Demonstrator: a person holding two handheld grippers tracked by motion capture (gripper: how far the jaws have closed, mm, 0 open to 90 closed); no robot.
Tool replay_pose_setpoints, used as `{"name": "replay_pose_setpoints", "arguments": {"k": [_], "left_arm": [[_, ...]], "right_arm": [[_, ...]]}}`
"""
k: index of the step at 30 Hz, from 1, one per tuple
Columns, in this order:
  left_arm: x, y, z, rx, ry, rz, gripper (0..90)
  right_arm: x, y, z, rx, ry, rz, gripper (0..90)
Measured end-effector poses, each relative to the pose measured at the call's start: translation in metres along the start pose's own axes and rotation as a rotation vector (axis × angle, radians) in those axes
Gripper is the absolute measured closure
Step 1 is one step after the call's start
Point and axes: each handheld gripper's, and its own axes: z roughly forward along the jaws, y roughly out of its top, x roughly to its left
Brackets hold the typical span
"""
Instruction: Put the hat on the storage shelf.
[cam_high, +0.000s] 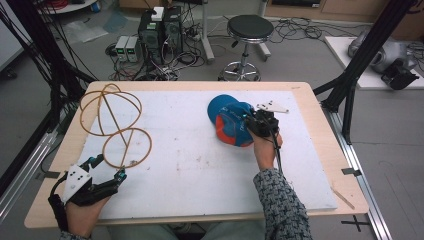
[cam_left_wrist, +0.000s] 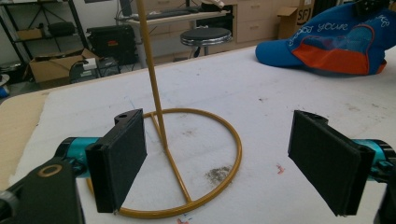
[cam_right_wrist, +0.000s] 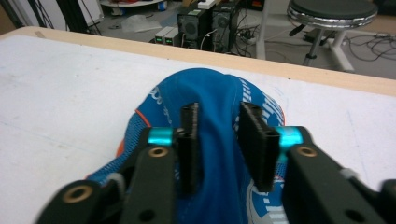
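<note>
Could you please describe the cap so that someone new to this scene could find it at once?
Start at the white mat covering the wooden table, then look right of centre, where the right gripper pinches a fold of fabric. That is the cap: soft, blue and orange, unlike the bare yellow wire stand at left.

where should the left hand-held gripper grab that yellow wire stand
Best on the upright rod, coming in level from the near side: it is thin and straight and rises just ahead of the open left hand-held gripper. The yellow wire stand's base ring lies flat on the table, harder to pinch.
</note>
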Motion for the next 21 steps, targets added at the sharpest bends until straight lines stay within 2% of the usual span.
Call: {"name": "replay_pose_setpoints", "arguments": {"k": [1, 3, 4, 7, 11, 13, 14, 16, 17, 19, 20, 21], "left_arm": [[0.0, 0.0, 0.0, -0.002, 0.001, -0.001, 19.5], [0.0, 0.0, 0.0, -0.003, -0.001, -0.001, 19.5], [0.0, 0.0, 0.0, -0.003, -0.002, -0.001, 19.5], [0.0, 0.0, -0.001, -0.004, -0.003, 0.0, 19.5], [0.0, 0.0, 0.0, -0.003, -0.005, -0.001, 19.5], [0.0, 0.0, 0.0, -0.004, -0.003, -0.001, 19.5], [0.0, 0.0, 0.0, -0.004, -0.003, -0.001, 19.5], [0.0, 0.0, 0.0, -0.005, -0.002, 0.0, 19.5], [0.0, 0.0, 0.0, -0.005, -0.002, 0.0, 19.5], [0.0, 0.0, 0.0, -0.004, -0.003, -0.001, 19.5], [0.0, 0.0, 0.0, -0.004, -0.003, -0.001, 19.5], [0.0, 0.0, -0.001, -0.006, -0.004, -0.002, 19.5]], "right_arm": [[0.002, 0.004, 0.0, 0.002, 0.007, 0.007, 81.4], [0.003, 0.006, 0.0, 0.003, 0.015, 0.008, 83.8], [0.006, 0.009, 0.0, 0.012, 0.018, 0.004, 88.0], [0.01, 0.015, 0.0, 0.009, 0.032, -0.004, 88.8], [0.014, 0.021, -0.003, -0.012, 0.051, 0.016, 88.9], [0.018, 0.029, -0.006, -0.031, 0.079, 0.056, 89.0], [0.018, 0.029, -0.006, -0.031, 0.079, 0.056, 89.0], [0.023, 0.039, -0.009, -0.066, 0.119, 0.101, 89.0], [0.023, 0.039, -0.009, -0.066, 0.119, 0.101, 89.0], [0.03, 0.05, -0.012, -0.088, 0.15, 0.141, 89.0], [0.03, 0.05, -0.012, -0.088, 0.15, 0.141, 89.0], [0.035, 0.057, -0.013, -0.104, 0.181, 0.168, 89.0]]}}
